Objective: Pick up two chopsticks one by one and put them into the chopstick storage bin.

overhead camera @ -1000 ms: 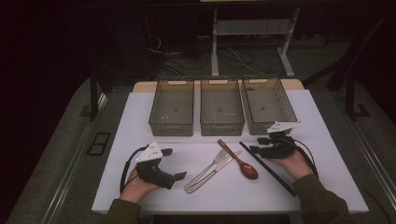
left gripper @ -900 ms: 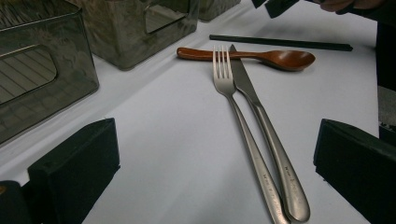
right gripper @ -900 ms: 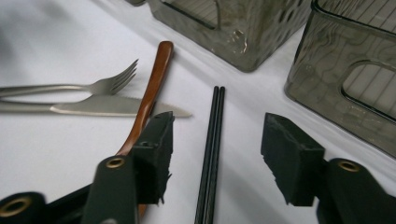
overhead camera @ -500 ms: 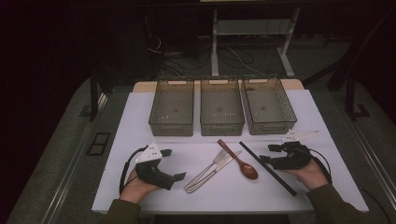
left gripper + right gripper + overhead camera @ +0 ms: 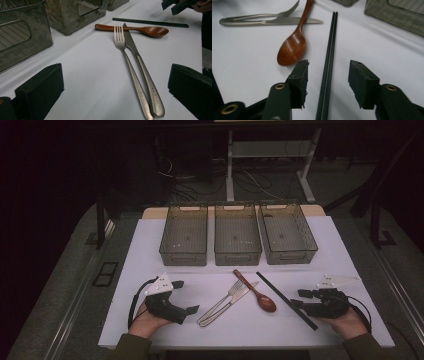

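on the white surface (image 5: 150,245), the chopsticks (image 5: 286,300) lie flat as a tight pair, long axis diagonal, far end toward the middle bin (image 5: 237,234), near end toward the person's right. right tongs (image 5: 328,77) straddle them near that end, jaws apart and just been closing, pads not touching. spoon (image 5: 256,292) lies just left, bowl toward the person. left tongs (image 5: 187,312) spread wide, nothing between, aimed at fork (image 5: 130,72) and knife (image 5: 142,72).
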`<act>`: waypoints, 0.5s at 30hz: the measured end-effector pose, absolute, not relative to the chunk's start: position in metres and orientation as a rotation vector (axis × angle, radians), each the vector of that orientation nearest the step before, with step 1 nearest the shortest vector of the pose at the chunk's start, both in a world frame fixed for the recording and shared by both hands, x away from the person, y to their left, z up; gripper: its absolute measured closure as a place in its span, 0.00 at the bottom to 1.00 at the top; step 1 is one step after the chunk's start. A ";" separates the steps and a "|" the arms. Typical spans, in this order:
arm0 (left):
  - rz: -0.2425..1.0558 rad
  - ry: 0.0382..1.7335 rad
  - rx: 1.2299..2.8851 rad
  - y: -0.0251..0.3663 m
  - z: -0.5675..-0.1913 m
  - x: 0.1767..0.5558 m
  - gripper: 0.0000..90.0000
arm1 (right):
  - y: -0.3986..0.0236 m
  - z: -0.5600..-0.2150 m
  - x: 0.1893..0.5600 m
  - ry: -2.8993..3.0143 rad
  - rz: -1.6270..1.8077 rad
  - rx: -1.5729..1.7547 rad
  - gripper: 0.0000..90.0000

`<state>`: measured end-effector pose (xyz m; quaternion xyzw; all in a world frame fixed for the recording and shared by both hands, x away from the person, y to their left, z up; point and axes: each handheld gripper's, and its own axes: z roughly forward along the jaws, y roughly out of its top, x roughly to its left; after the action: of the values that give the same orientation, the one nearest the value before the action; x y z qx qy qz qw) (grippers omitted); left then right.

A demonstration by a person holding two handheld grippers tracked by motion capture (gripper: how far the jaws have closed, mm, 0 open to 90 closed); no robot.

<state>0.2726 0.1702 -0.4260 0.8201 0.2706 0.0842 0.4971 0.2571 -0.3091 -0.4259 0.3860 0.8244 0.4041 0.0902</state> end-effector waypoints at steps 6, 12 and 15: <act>0.198 0.658 1.989 0.169 -0.427 0.273 0.00 | -0.323 -0.431 0.243 2.453 1.147 1.158 0.65; 0.195 0.660 1.985 0.170 -0.427 0.272 0.00 | -0.329 -0.434 0.232 2.453 1.126 1.175 0.73; 0.195 0.659 1.988 0.169 -0.427 0.273 0.00 | -0.330 -0.435 0.232 2.460 1.126 1.179 0.78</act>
<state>0.2727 0.1692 -0.4274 0.8207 0.2720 0.0807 0.4959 0.2317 -0.3301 -0.4346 0.3978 0.8298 0.3796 0.0950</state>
